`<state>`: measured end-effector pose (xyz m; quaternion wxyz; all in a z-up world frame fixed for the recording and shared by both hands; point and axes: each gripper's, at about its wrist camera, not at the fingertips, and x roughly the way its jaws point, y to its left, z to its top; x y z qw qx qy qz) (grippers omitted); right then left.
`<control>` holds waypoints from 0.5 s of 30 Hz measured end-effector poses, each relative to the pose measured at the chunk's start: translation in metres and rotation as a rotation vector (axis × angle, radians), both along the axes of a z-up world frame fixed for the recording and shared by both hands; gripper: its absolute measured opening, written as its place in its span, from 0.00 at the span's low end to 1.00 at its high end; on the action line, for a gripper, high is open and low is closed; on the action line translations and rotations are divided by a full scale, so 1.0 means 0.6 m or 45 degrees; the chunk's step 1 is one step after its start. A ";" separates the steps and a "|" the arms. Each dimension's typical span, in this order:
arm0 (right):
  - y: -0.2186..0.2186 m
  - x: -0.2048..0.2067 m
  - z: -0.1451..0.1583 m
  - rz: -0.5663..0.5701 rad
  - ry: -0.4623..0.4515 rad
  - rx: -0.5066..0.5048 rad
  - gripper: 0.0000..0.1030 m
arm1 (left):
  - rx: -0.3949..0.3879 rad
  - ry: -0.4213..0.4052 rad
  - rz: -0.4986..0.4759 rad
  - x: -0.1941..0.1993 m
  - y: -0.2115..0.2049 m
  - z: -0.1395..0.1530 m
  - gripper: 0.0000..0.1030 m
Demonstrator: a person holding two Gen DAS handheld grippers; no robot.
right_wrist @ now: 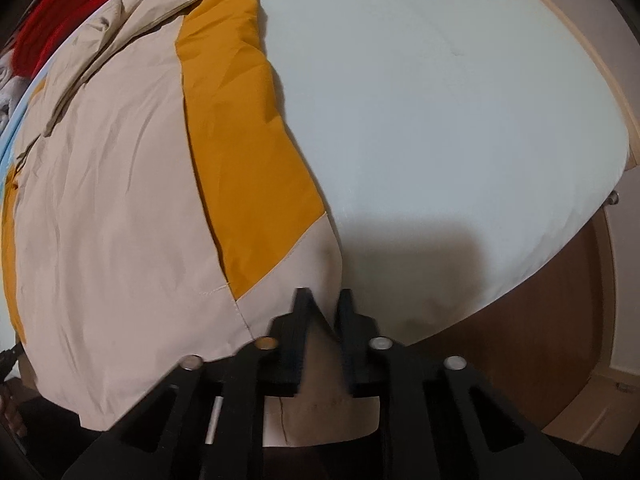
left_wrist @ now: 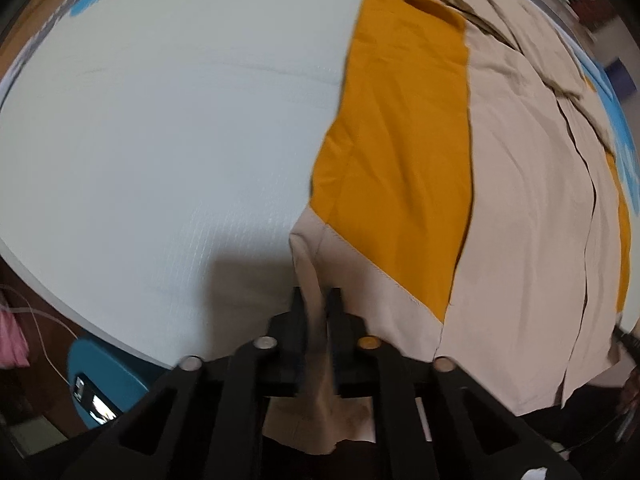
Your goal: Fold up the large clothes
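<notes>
A big beige and mustard jacket [left_wrist: 500, 184] is spread flat on a pale bed sheet [left_wrist: 160, 140] with blue prints at the far edge. Its near left hem corner is pinched in the left gripper [left_wrist: 317, 300], jaws nearly closed with a beige fold between them. Same deal on the other side: the right gripper [right_wrist: 325, 300] is clamped narrow on the near right hem corner of the jacket [right_wrist: 120, 200]. Something red [right_wrist: 60, 12] is seen past the bed, too blurry to identify.
</notes>
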<state>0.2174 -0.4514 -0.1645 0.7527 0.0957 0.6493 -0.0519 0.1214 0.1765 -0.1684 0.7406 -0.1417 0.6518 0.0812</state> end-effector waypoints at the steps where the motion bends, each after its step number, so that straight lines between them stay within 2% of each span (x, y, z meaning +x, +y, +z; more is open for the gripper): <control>1: 0.001 0.001 0.004 0.002 -0.012 0.009 0.06 | 0.012 -0.015 -0.007 -0.002 -0.001 0.005 0.02; 7: -0.010 -0.011 0.057 -0.016 -0.145 0.087 0.03 | -0.010 -0.140 -0.038 -0.018 -0.007 0.061 0.00; 12: -0.016 -0.010 0.136 0.001 -0.316 0.196 0.03 | -0.063 -0.273 -0.136 -0.007 -0.022 0.144 0.00; 15: -0.020 -0.042 0.182 0.010 -0.401 0.247 0.02 | -0.102 -0.350 -0.175 -0.013 -0.023 0.184 0.00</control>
